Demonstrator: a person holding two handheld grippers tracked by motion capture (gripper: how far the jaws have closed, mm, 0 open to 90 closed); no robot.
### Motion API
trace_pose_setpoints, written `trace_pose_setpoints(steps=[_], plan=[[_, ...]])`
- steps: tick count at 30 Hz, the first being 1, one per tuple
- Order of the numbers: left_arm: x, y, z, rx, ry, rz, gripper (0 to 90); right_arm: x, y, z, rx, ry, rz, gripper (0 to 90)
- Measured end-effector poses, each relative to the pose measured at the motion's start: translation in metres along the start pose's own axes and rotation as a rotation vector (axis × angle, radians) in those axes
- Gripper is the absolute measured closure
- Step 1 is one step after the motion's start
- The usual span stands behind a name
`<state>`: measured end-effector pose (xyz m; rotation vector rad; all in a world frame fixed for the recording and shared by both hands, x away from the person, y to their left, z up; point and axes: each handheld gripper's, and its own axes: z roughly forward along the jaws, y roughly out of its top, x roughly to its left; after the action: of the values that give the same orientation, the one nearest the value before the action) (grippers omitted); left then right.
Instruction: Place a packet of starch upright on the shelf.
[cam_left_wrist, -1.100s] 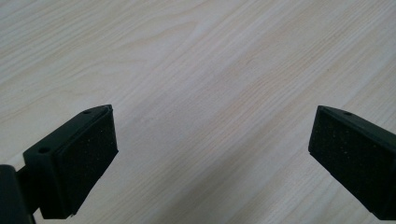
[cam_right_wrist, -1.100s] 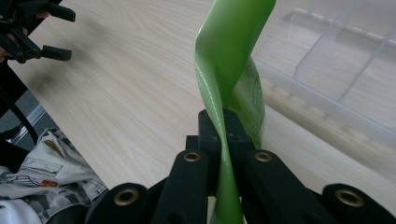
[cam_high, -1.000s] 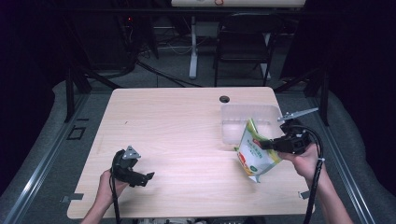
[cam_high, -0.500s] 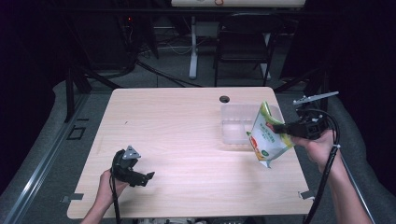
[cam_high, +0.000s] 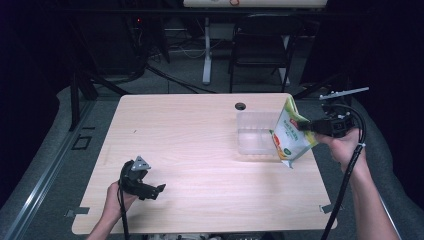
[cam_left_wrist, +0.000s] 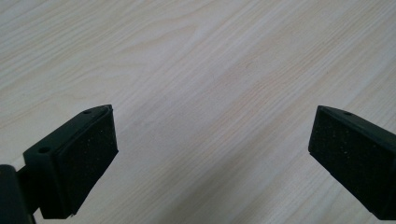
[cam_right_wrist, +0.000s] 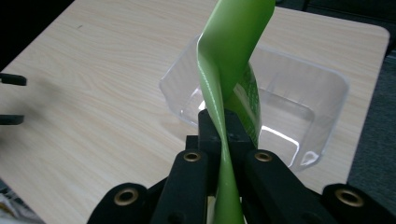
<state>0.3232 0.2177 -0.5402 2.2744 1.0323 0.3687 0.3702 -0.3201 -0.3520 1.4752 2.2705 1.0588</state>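
Right tongs (cam_high: 309, 126) risen and carried green pouch (cam_high: 290, 134) off surface (cam_high: 200, 150), up toward clear tub (cam_high: 255, 132), since a second ago. Right tongs clamped on pouch: thin green edge pinched between pads, pouch (cam_right_wrist: 231, 60) twisting up ahead of jaws, hanging tilted above near-right rim of tub (cam_right_wrist: 327, 107), tub just beyond tong tips. Left tongs (cam_high: 159, 189) unmoved, low over bare surface (cam_left_wrist: 201, 74), jaws wide apart, nothing between. Pouch well apart from left tongs.
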Motion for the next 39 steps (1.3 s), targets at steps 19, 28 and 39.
trace_pose_setpoints(steps=[19,28,39], plan=[[-0.001,0.000,0.000,0.001,-0.006,0.002,1.2,-0.023,0.025,-0.002,-0.031,-0.093,0.049,89.1],[0.000,0.000,0.000,0.000,-0.010,0.001,1.1,-0.031,0.031,0.002,-0.050,-0.110,0.076,89.0],[0.000,0.000,0.000,0.000,-0.014,0.006,1.0,-0.043,0.034,0.023,-0.067,-0.135,0.145,88.8]])
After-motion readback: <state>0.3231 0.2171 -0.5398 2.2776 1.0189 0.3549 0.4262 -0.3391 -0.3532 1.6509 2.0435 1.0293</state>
